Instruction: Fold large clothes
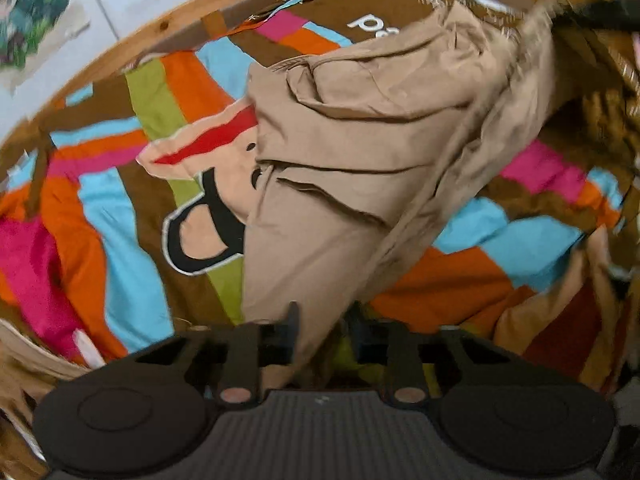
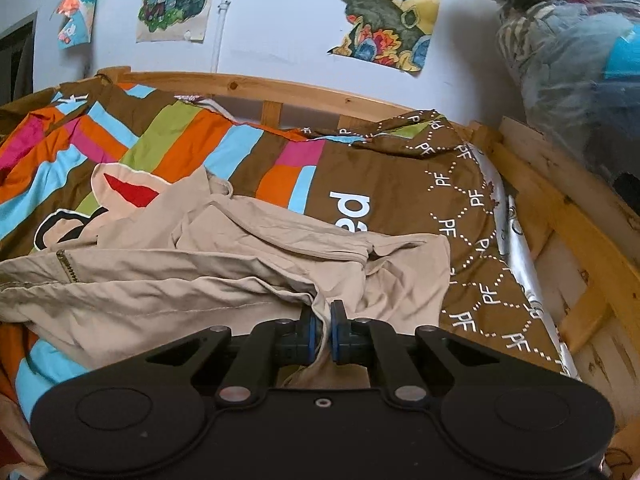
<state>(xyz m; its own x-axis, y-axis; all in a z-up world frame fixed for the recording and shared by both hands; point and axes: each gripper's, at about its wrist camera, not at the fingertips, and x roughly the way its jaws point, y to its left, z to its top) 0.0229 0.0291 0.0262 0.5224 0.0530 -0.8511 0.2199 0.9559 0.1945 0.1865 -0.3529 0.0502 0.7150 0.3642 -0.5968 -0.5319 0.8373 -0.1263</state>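
Note:
A large beige garment [image 1: 352, 152] lies crumpled on a bed with a striped, many-coloured cover [image 1: 132, 240]. In the left wrist view a length of it hangs stretched from the upper right down between my left gripper's fingers. My left gripper [image 1: 322, 320] stands partly open, with the cloth running through the gap. In the right wrist view the beige garment [image 2: 200, 272] lies in folds, with a zip at its left. My right gripper [image 2: 323, 318] is shut on a bunched fold of it.
A wooden bed frame [image 2: 256, 88] runs along a white wall with drawings [image 2: 388, 12]. The frame's side rail [image 2: 568, 216] is on the right. Clear plastic bags of stuff [image 2: 572, 52] are piled at the upper right.

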